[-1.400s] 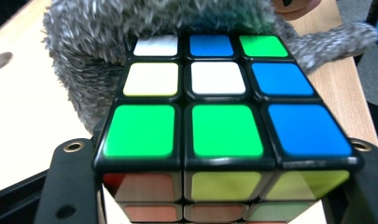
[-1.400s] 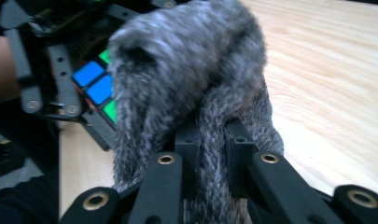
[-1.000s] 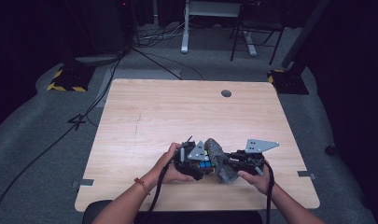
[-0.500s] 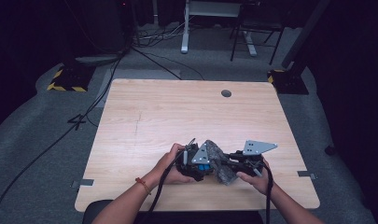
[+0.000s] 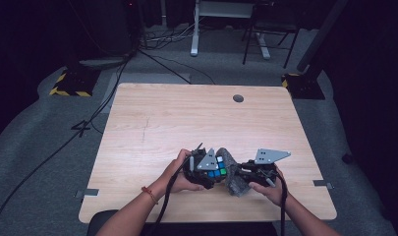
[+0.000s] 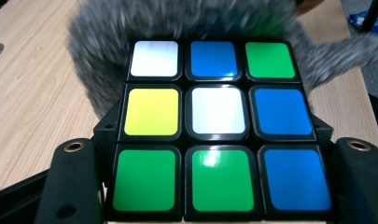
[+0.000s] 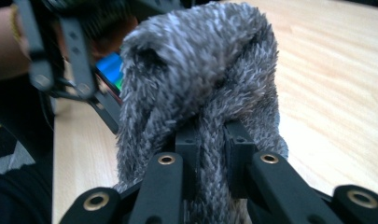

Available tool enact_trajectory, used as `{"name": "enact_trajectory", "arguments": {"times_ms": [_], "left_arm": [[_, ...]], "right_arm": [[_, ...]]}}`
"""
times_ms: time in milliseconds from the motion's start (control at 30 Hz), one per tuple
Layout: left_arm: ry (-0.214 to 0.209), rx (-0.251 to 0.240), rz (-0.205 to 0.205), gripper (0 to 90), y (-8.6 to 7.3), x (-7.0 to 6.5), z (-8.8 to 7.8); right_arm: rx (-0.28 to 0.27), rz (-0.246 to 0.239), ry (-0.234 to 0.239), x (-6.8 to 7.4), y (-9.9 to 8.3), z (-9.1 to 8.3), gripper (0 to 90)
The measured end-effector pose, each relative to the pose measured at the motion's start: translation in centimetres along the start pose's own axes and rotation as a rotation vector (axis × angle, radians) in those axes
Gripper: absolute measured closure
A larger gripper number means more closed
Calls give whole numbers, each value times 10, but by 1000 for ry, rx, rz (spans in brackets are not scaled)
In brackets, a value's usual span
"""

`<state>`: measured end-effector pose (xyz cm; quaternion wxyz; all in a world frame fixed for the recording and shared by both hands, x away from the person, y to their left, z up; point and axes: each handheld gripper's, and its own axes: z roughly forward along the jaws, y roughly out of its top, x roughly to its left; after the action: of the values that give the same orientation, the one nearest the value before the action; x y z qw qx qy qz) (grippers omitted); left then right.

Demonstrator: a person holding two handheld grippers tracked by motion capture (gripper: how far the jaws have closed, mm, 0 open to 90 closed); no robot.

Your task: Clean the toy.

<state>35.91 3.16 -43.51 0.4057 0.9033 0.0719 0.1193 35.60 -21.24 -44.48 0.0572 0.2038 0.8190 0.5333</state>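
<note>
A scrambled puzzle cube (image 6: 214,126) with white, blue, green and yellow stickers sits clamped between the black jaws of my left gripper (image 6: 214,186). In the high view the cube (image 5: 217,168) is held just above the table's front edge, the left gripper (image 5: 204,169) shut on it. My right gripper (image 7: 210,149) is shut on a grey fuzzy cloth (image 7: 200,79), which is bunched up against the cube's far side. From above, the cloth (image 5: 234,172) lies between the two grippers, with the right gripper (image 5: 245,173) beside it.
The light wooden table (image 5: 186,123) has a round cable hole (image 5: 238,98) near its far edge. Cables (image 5: 162,211) trail from both grippers toward the person. Grey carpet, a desk frame and chair legs (image 5: 265,39) stand beyond the table.
The cloth and the right gripper have shifted slightly against the cube. Both hands stay in nearly the same spot near the front edge.
</note>
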Motion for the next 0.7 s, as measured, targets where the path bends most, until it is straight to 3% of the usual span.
{"name": "enact_trajectory", "arguments": {"times_ms": [300, 500, 533, 700], "left_arm": [[1, 35, -1, 330, 0, 0, 5], [6, 35, 4, 333, -1, -1, 6], [12, 42, 9, 333, 0, -1, 6], [12, 41, 11, 333, 1, -2, 6]], "right_arm": [[-26, -57, -28, 7, 8, -4, 799], [-1, -43, -30, 5, 8, 0, 798], [-7, -26, -25, 4, 7, 0, 799], [-20, -35, -21, 7, 8, -1, 798]]}}
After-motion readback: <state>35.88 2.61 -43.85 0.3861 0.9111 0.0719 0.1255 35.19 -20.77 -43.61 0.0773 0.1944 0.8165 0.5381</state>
